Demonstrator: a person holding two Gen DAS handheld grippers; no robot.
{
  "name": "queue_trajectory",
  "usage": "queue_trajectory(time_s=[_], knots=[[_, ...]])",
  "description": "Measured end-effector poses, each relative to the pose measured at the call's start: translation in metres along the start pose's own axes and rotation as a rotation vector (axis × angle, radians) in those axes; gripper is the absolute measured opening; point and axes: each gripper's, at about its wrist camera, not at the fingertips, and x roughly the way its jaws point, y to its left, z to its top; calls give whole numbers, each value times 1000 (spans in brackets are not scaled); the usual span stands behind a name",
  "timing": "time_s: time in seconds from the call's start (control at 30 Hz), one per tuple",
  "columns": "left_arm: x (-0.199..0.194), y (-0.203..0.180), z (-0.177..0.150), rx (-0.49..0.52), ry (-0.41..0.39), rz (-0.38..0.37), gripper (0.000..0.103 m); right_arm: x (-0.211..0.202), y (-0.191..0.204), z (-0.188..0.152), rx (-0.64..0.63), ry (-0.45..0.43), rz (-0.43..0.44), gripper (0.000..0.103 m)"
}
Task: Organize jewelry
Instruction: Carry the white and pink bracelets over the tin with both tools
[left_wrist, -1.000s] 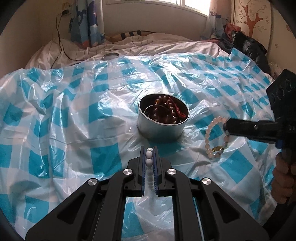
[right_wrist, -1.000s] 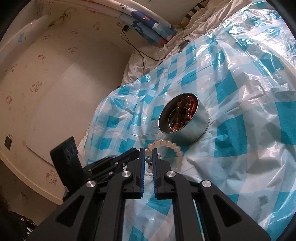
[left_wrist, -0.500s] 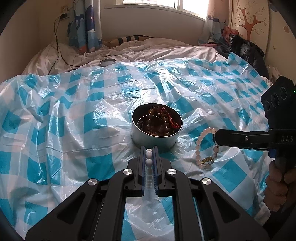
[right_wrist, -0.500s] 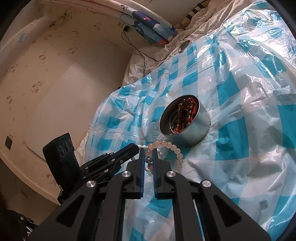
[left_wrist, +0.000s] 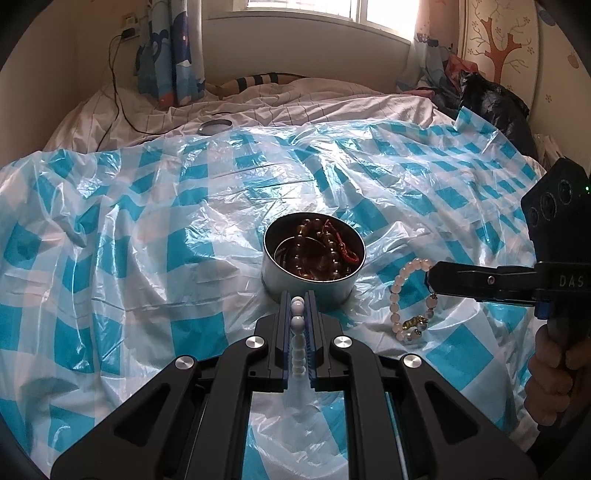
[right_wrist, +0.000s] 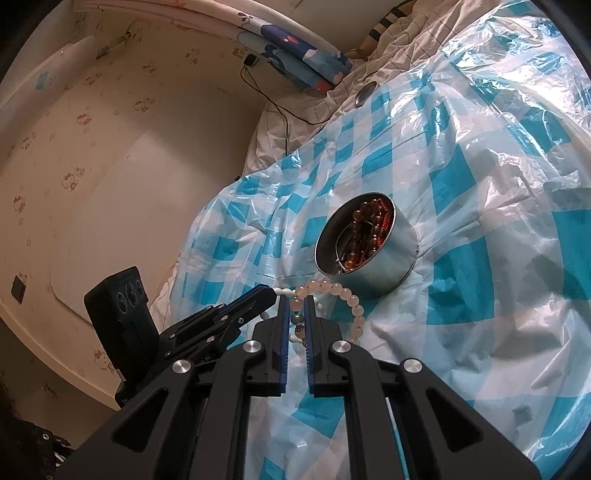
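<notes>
Left tongs (left_wrist: 297, 306) pinch our white bead strand (left_wrist: 297, 341); right tongs (right_wrist: 296, 314) grip a pink bracelet (left_wrist: 400, 301). We note the tin (left_wrist: 306, 284) at twelve o'clock of the left tongs, bracelet at three, on the bed's checked sheet (left_wrist: 147, 258).

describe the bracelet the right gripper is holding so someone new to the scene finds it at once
On the bed, the blue-and-white checked plastic sheet has a round metal tin near its middle. Just right of the tin in the left wrist view, the right gripper is shut on the pink bracelet. Its pale pink beads and small gold charm set it apart from the brown beads in the tin and the white beads in the left gripper.
</notes>
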Motion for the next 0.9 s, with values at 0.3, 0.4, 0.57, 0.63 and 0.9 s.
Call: queue_trajectory(time_s=[0.3,0.4,0.57,0.63,0.9], knots=[[1,1,5,-8,-10,-3,7,-4,1,5,-2,-15,6,9],[2,1,6,-11,-14,-5,7,-5,2,6,-2,-20,9,9],[2,0,8,-14,-26,-11,7,-6,2,9,-2,-27,14,9],[2,1,10,-18,-31,-14,7,-6,3,12,-3,-31,18,9],[0,5,22,-53,-69,-44,7,-4,13,26,-21,-60,28,9]])
